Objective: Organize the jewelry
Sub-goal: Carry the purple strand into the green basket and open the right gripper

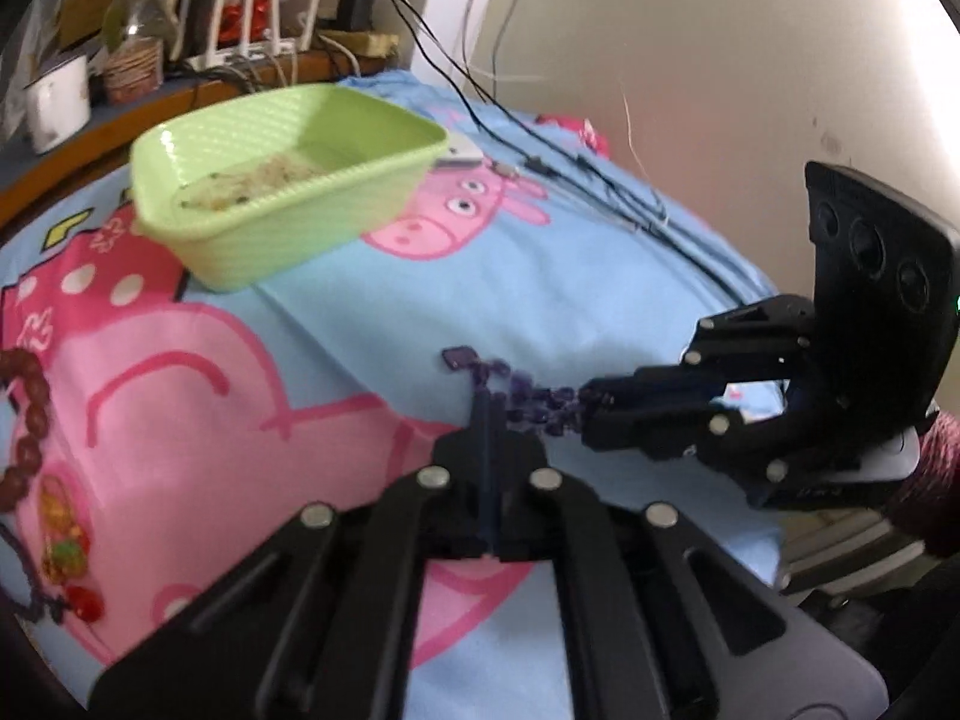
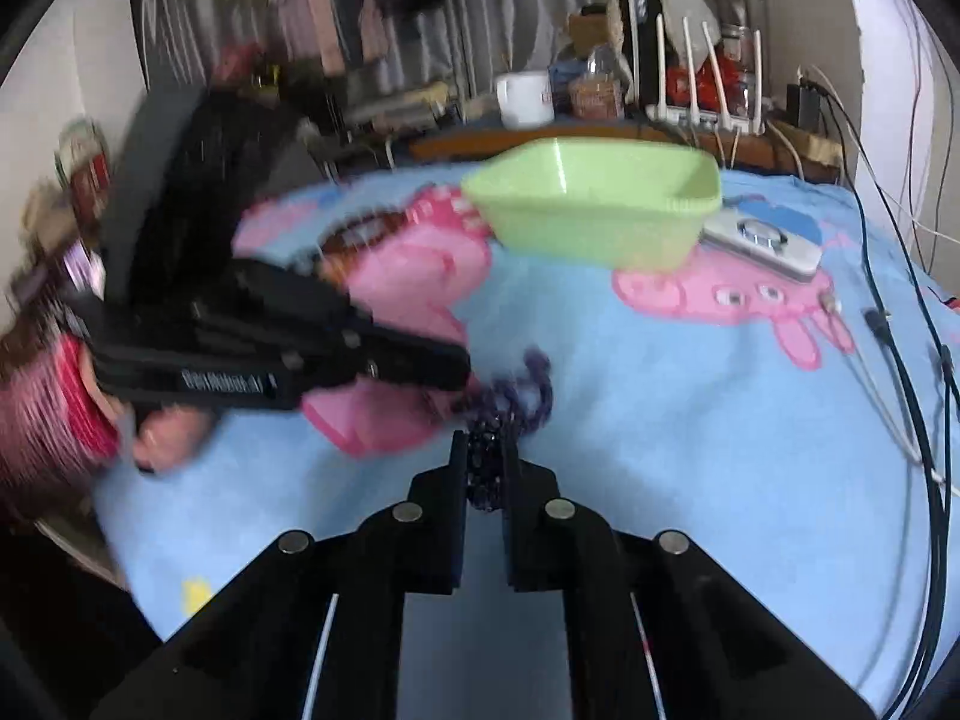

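A purple bead bracelet (image 1: 522, 399) lies on the blue cartoon sheet (image 1: 456, 294) and is held from both sides. My left gripper (image 1: 487, 414) is shut, its tips at the bracelet's left part. My right gripper (image 2: 485, 462) is shut on the purple beads (image 2: 487, 468); it also shows in the left wrist view (image 1: 591, 414). The left gripper (image 2: 462, 369) reaches in from the left in the right wrist view. A green plastic basket (image 1: 288, 180), with pale jewelry inside, sits further back; it also shows in the right wrist view (image 2: 600, 210).
A brown bead bracelet (image 1: 27, 420) and red-and-gold charms (image 1: 66, 552) lie at the left on the sheet. A white remote (image 2: 768, 243) lies beside the basket. Black cables (image 1: 576, 180) run along the right. A cluttered shelf with a white mug (image 2: 525, 97) stands behind.
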